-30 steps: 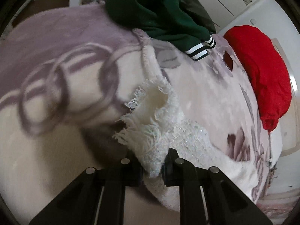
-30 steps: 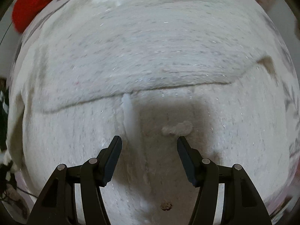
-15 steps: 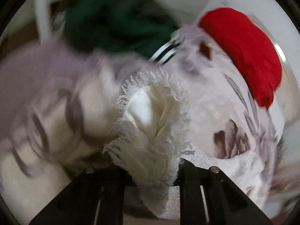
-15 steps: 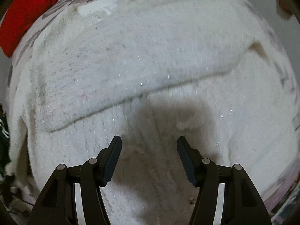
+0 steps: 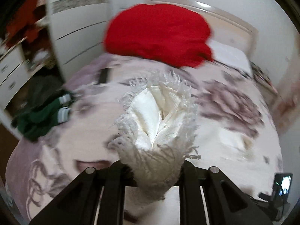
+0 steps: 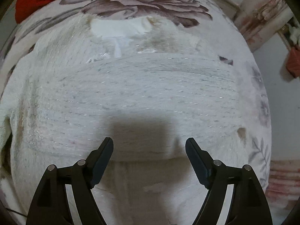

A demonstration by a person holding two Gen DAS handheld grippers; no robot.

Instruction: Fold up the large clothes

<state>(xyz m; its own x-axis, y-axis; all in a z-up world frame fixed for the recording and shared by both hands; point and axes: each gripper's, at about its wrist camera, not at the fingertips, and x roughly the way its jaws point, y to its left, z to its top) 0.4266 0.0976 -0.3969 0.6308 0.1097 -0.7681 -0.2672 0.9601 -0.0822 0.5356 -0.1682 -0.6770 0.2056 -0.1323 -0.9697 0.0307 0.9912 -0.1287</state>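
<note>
On floral bedspread [image 6: 153, 1], left gripper [image 5: 155, 168] pinches fringed white garment [image 6: 131, 93]; right gripper [image 6: 149, 150] opening, empty.

Taking the white fringed sweater [image 6: 131, 97] as the landmark: it is lying spread across the bed [image 6: 153, 1], and the right tongs [image 6: 149, 146] are hanging over its near part, jaws opening with nothing between them and bare knit lying open below. Beyond its collar, flowered cover is lying bare up to a red garment [image 5: 157, 35] that is blocking the bed's far end. Left of the sweater, a green garment [image 5: 39, 120] is crowding the bed's edge. The sweater's fringed cuff [image 5: 157, 123] is filling the left tongs [image 5: 155, 170], hiding what lies straight ahead.
</note>
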